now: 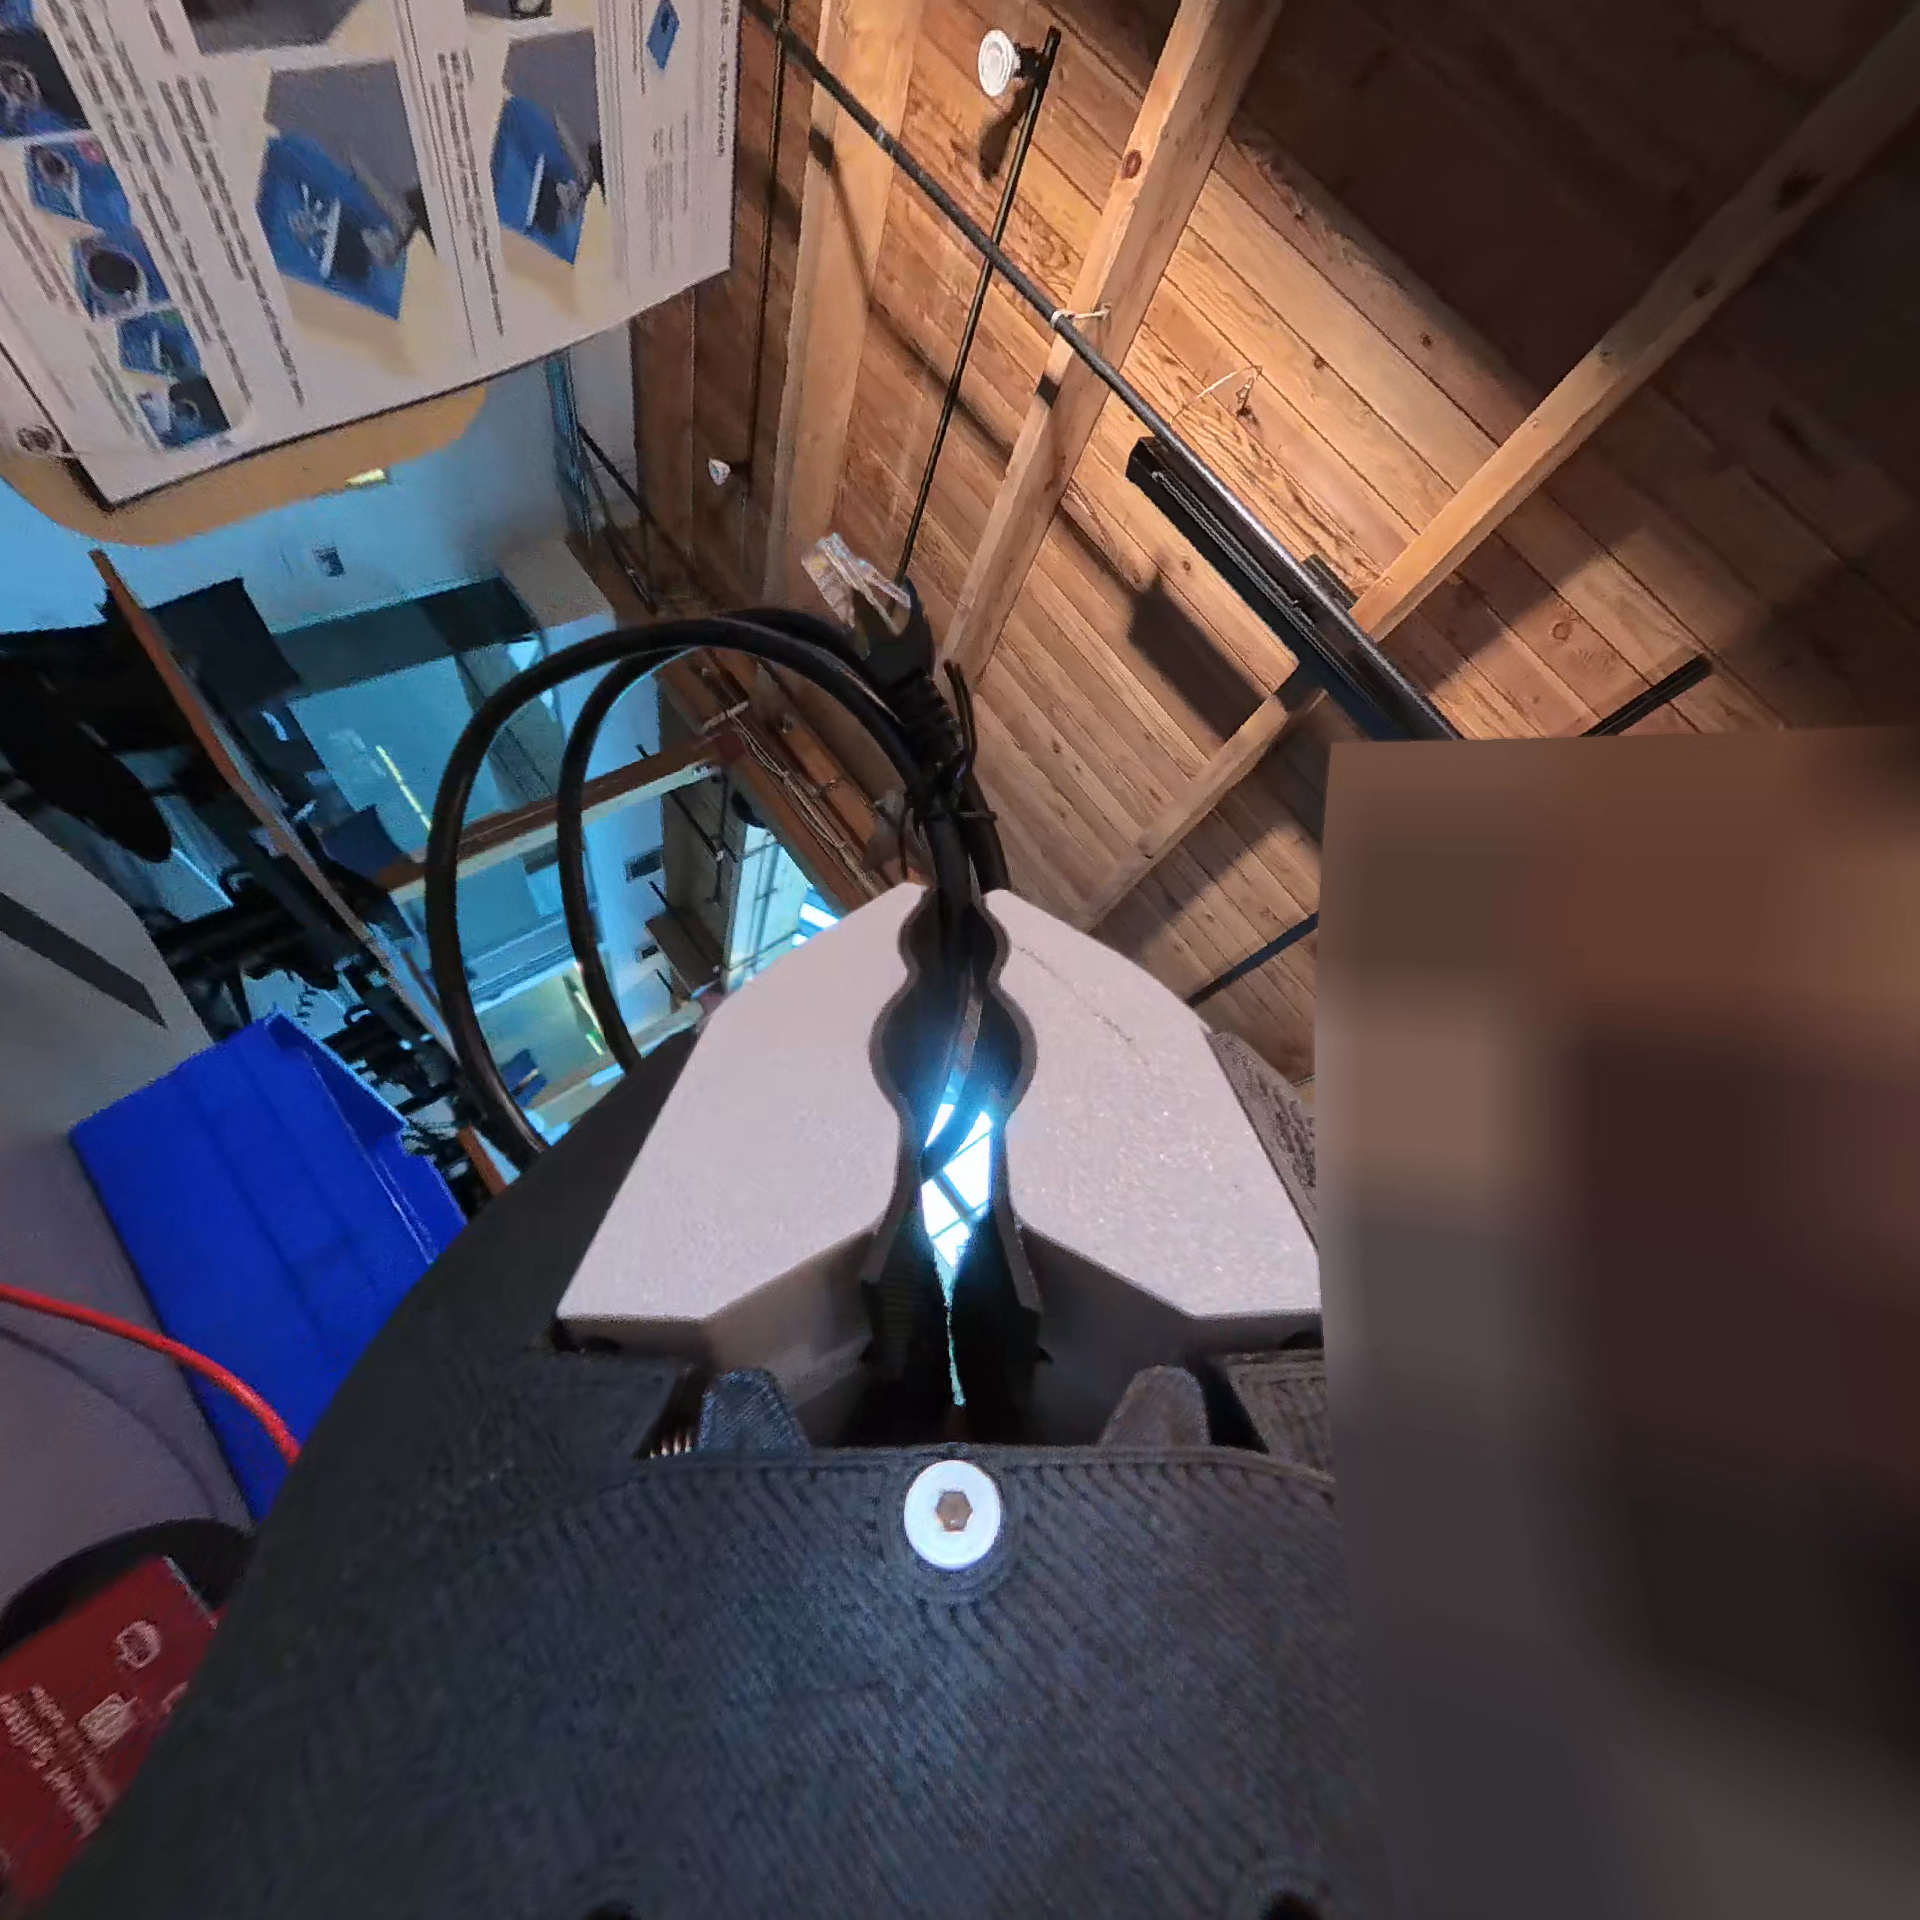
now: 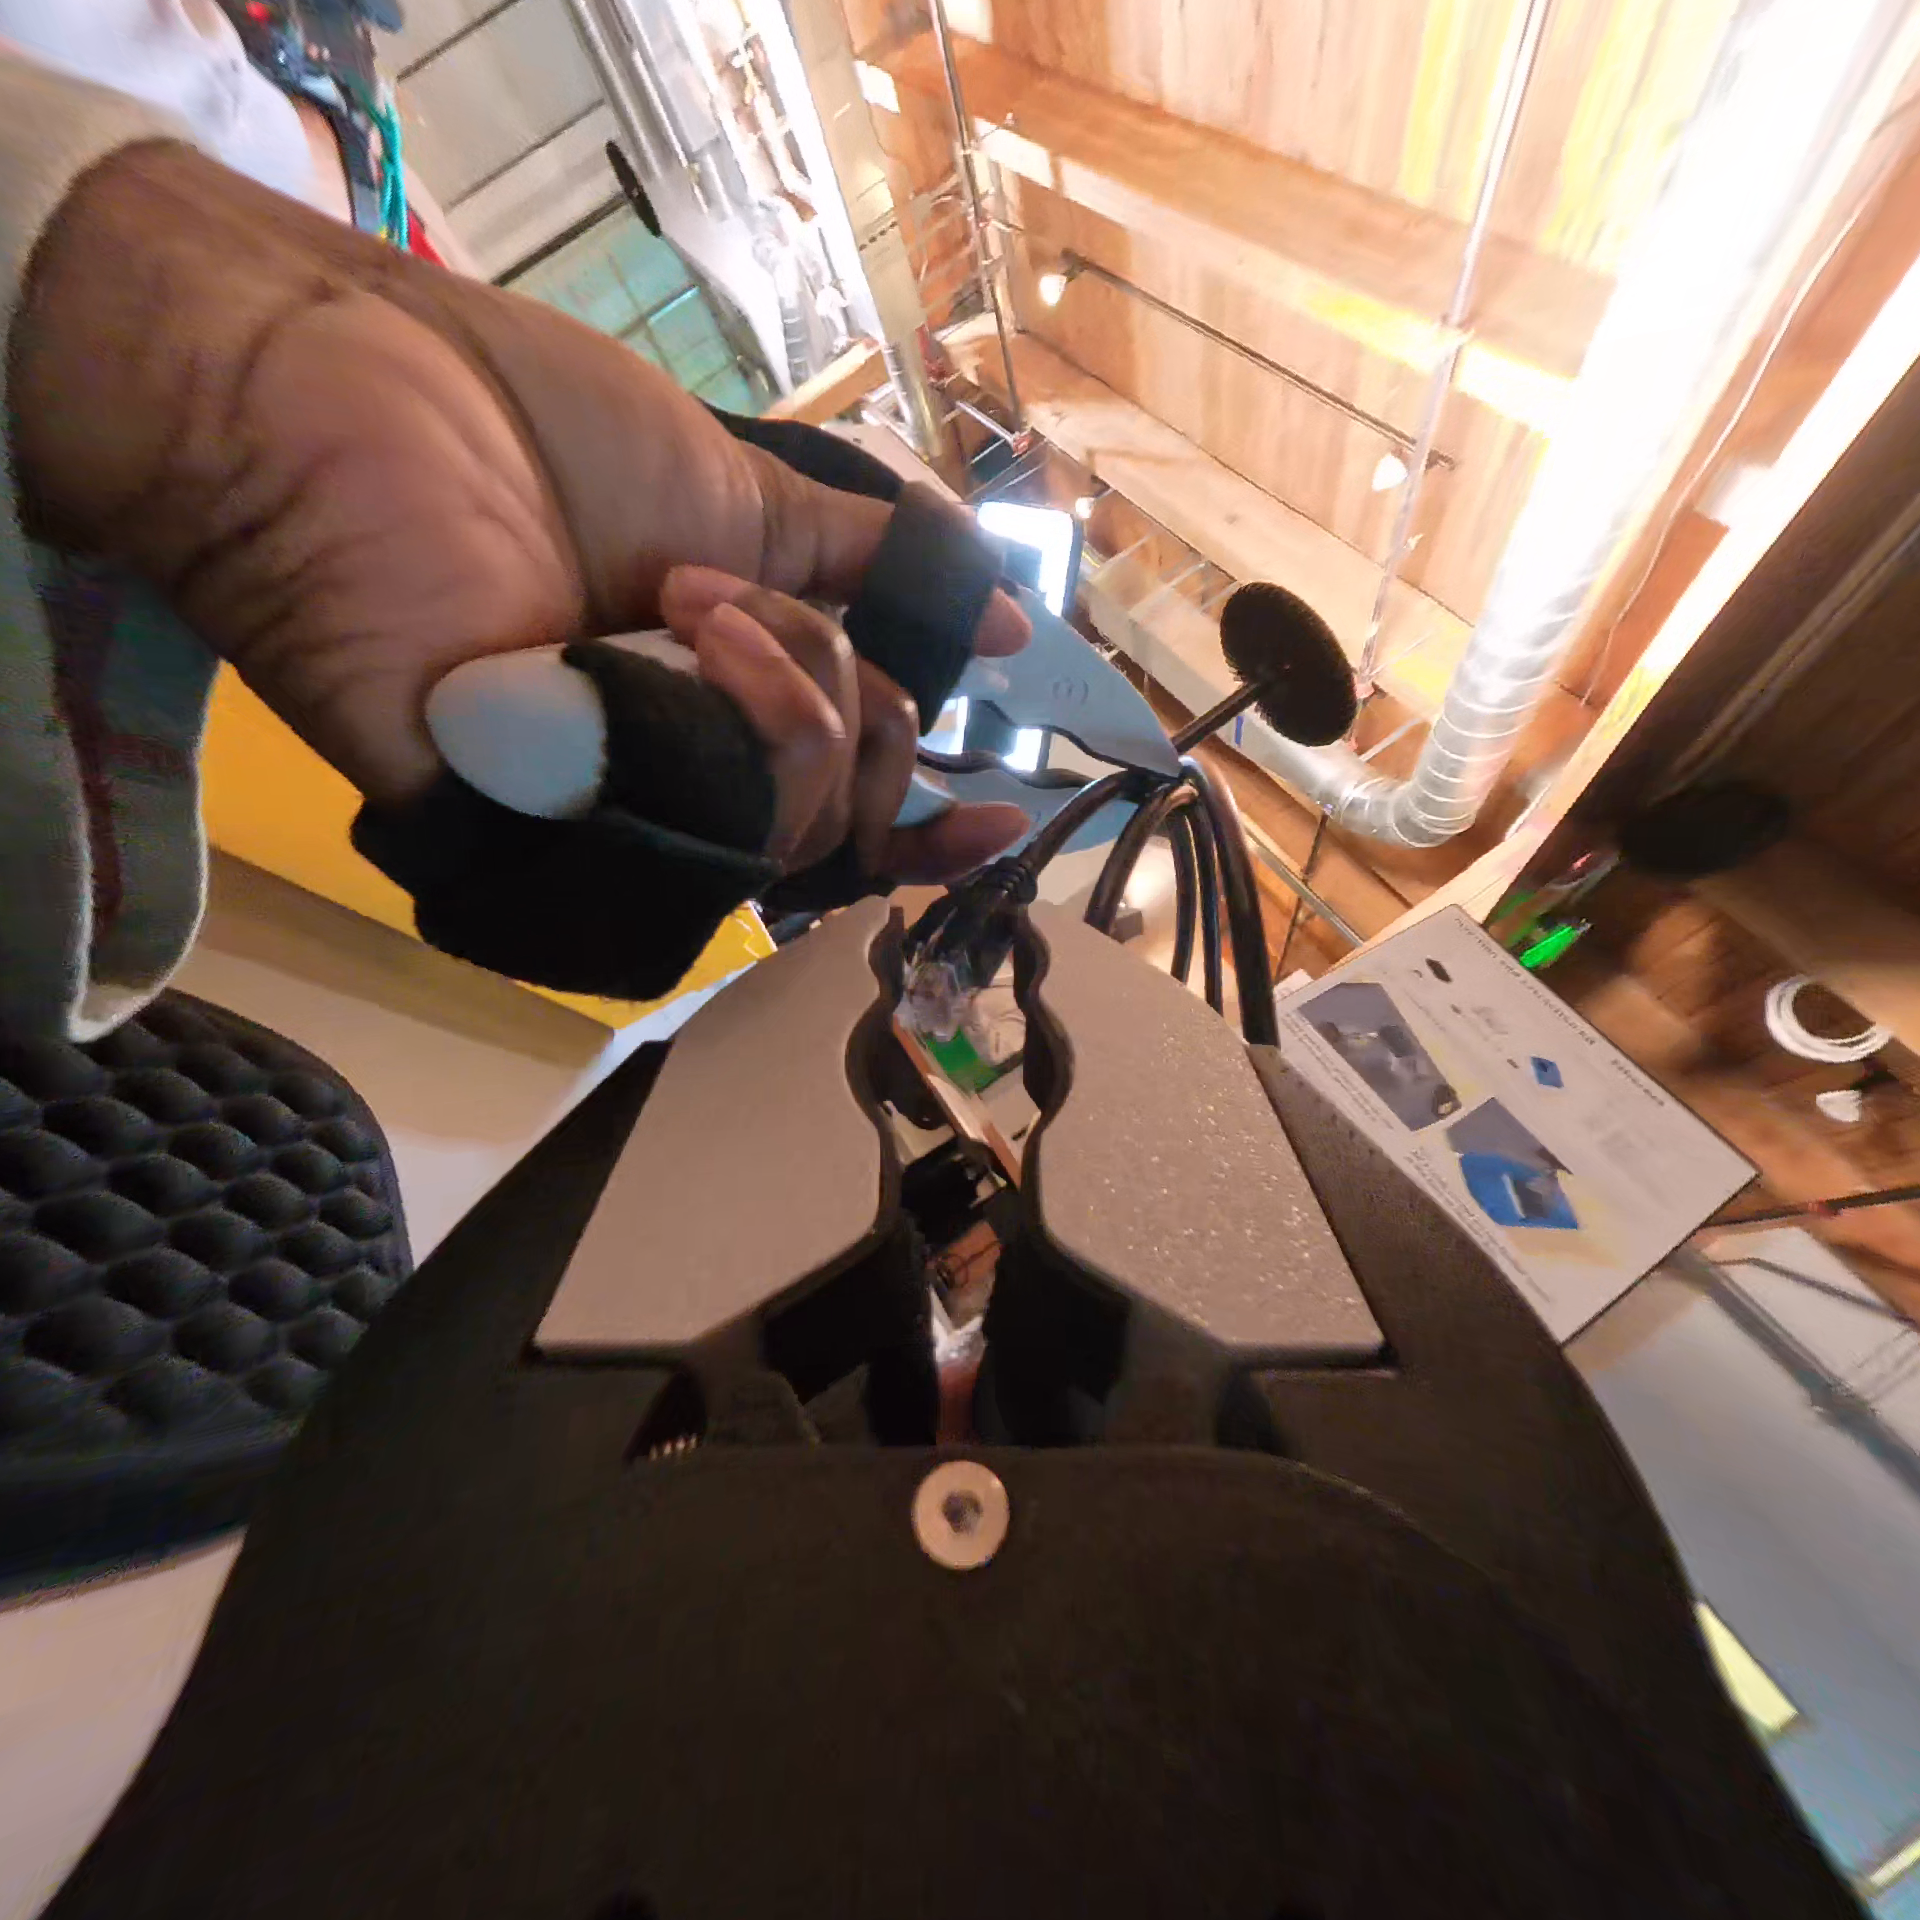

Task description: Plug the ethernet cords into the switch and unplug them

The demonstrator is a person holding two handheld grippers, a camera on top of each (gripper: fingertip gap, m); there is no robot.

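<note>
This looks like a workshop or maker space under a bare timber ceiling of planks and exposed joists. Below that ceiling a silver flexible duct runs along the wall, and small spotlights hang from a black track. Further down sit a blue storage bin and a printed instruction sheet.

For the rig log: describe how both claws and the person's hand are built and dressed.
Left claw: two pale grey, grainy fingers with wavy black inner edges on a ribbed black printed body with one silver bolt. Right claw: the same design. The hand wears a black fingerless glove and a grey sleeve cuff.
</note>
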